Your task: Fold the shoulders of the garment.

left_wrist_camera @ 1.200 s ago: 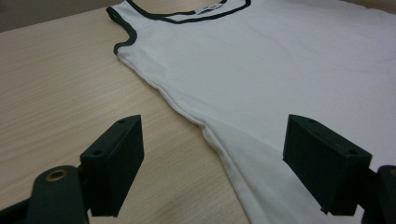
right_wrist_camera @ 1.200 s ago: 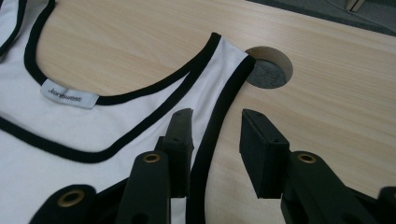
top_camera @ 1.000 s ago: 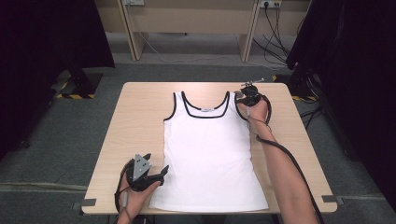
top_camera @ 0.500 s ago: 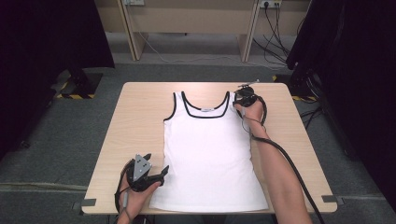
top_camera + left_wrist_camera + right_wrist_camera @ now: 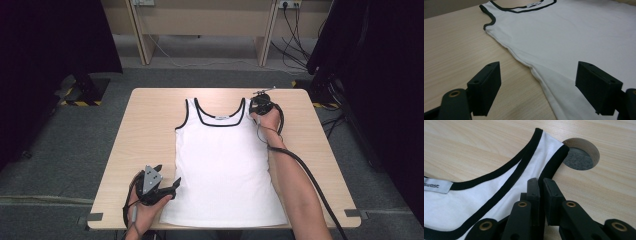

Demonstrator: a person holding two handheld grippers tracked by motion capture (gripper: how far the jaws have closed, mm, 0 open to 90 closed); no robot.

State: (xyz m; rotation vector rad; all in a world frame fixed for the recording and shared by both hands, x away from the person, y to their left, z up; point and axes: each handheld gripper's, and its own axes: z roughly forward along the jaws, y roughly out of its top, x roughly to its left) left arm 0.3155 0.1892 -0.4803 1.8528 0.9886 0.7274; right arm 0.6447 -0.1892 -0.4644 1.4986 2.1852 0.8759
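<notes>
Now pinching the right shoulder strap (image 5: pixel 549 155) of the white tank top (image 5: pixel 225 165): right gripper (image 5: pixel 541 185) with jaws just drawn together, black strap edging caught between the pads, seemingly to lift or fold that corner over. Just beyond its tips, a round cable hole (image 5: pixel 581 153) in the table (image 5: pixel 150 125), strap end lying at its rim. Left gripper (image 5: pixel 537 77) spread wide and low, one pad over bare wood, the other over cloth, the side seam near the hem running between them untouched; likely poised to grab the lower edge so both ends rise together. Top lying flat, front up, smooth, black-trimmed at neck and armholes, small label (image 5: pixel 435 186) inside the collar, hem toward the person's forearm (image 5: pixel 295 185).
</notes>
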